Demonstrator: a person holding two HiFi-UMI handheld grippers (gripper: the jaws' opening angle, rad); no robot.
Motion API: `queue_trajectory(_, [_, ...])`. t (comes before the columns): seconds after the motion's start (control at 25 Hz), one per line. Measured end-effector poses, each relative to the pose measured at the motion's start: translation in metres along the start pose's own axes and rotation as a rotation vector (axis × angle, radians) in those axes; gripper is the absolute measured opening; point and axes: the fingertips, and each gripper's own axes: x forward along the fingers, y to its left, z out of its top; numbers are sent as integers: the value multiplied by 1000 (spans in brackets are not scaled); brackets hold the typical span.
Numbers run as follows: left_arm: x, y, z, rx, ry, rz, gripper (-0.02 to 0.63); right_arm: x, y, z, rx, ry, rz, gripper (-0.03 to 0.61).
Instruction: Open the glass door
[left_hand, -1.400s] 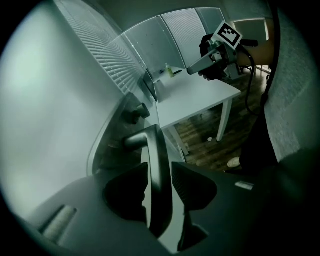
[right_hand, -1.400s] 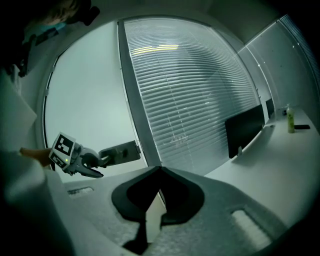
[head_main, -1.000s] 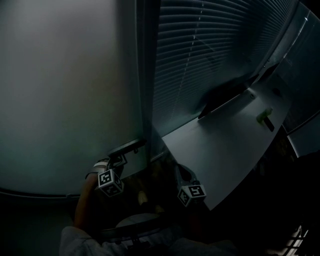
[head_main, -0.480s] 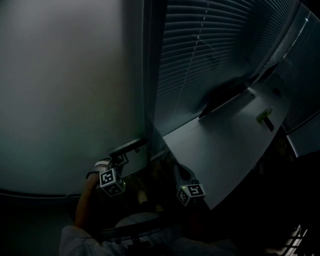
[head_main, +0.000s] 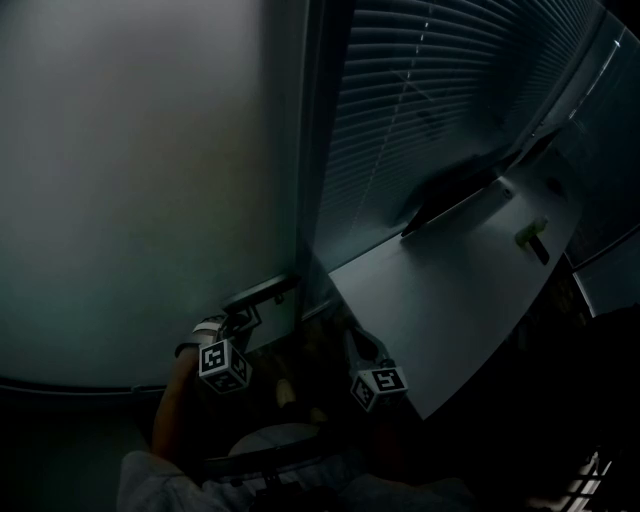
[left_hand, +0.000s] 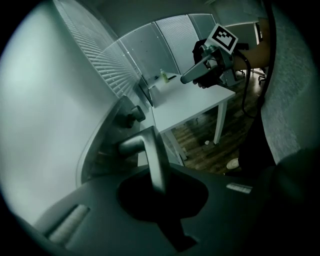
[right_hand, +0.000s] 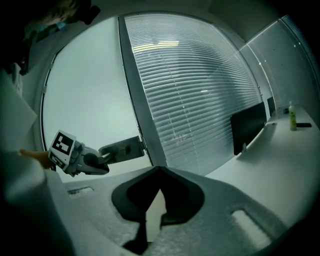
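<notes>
The frosted glass door (head_main: 130, 180) fills the left of the head view, with a dark frame post (head_main: 310, 150) at its right edge. Its metal lever handle (head_main: 258, 292) sticks out low on the door. My left gripper (head_main: 240, 318) is shut on that handle. In the left gripper view the handle (left_hand: 152, 155) runs down into the hollow between the closed jaws of the left gripper (left_hand: 160, 192). My right gripper (head_main: 352, 342) hangs apart to the right, shut on nothing; in its own view the right gripper (right_hand: 155, 200) points at the frame post, with the left gripper (right_hand: 102, 167) at the handle plate (right_hand: 122, 148).
Slatted blinds (head_main: 420, 100) cover the glass wall right of the post. A white desk (head_main: 450, 290) stands close on the right with a dark monitor (head_main: 450, 190) and a small bottle (head_main: 530, 232). The room is dim; wooden floor (left_hand: 210, 150) shows under the desk.
The head view has drifted, so the door post sits a little further right in the picture. Both grippers stay where they were, the left one at the handle.
</notes>
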Motion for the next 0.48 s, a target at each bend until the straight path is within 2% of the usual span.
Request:
queue_trajectory(0.16, [5,-5,-1,-52,-38,-29,-1,2,1,-3,-1,8,2,2])
queue_trajectory(0.48, [5,-6,2,-71,-89,-6,-2,4,0,-6,-2,12,-9,3])
